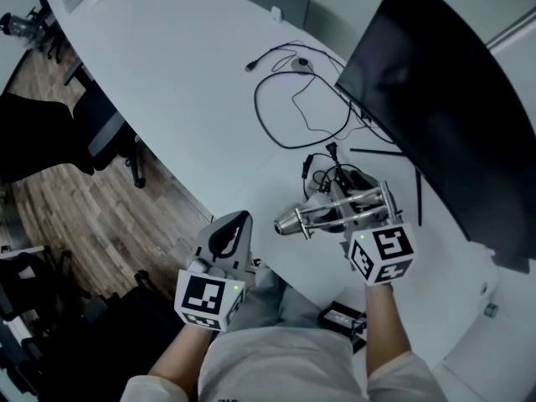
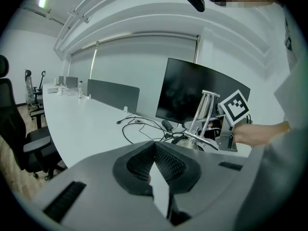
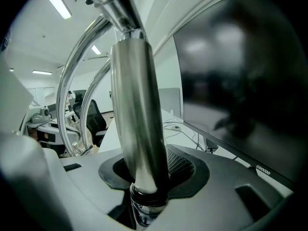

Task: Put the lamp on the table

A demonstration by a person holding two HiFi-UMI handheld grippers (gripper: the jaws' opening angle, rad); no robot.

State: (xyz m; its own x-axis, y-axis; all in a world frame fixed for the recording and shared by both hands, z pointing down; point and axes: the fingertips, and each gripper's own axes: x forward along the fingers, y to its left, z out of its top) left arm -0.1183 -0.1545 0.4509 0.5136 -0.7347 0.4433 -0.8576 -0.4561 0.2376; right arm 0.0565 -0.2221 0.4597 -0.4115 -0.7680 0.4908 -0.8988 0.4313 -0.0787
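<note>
The lamp (image 1: 335, 210) is chrome, with thin parallel arms and a cone-shaped head (image 1: 289, 222) pointing left. It hangs tilted just above the white table (image 1: 184, 74) near the front edge, close to a tangle of black cable. My right gripper (image 1: 358, 218) is shut on one of its tubes. In the right gripper view the thick chrome tube (image 3: 134, 105) rises from between the dark pads of that gripper (image 3: 144, 170). My left gripper (image 1: 236, 222) floats left of the lamp head, shut and empty. In its own view the pads (image 2: 144, 165) meet, with the lamp (image 2: 204, 117) beyond.
A large dark monitor (image 1: 444, 90) stands at the right, close behind the lamp. Black cables (image 1: 293, 99) loop over the table's middle. An office chair (image 1: 50, 136) stands on the wood floor at left. A small black box (image 1: 343, 316) lies below the table edge.
</note>
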